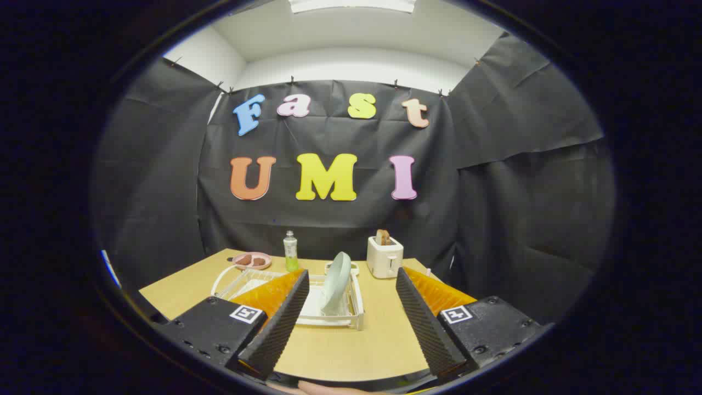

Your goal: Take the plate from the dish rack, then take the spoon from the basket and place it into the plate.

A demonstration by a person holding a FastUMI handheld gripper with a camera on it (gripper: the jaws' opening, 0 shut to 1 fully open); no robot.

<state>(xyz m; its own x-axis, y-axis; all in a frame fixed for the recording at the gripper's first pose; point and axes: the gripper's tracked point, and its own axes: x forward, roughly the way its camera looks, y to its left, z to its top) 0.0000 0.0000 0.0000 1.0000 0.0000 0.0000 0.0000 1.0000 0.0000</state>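
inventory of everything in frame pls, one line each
table: 1, light wood, under everything
dish rack: 1, white, on the table just ahead of the fingers
plate: 1, pale green, standing on edge in the rack
bottle: 1, green liquid, behind the rack
small plate: 1, pink, brown food on it, left of the bottle
toaster: 1, white, toast in its slot, right of the rack
gripper: 1, fingers open, holding nothing
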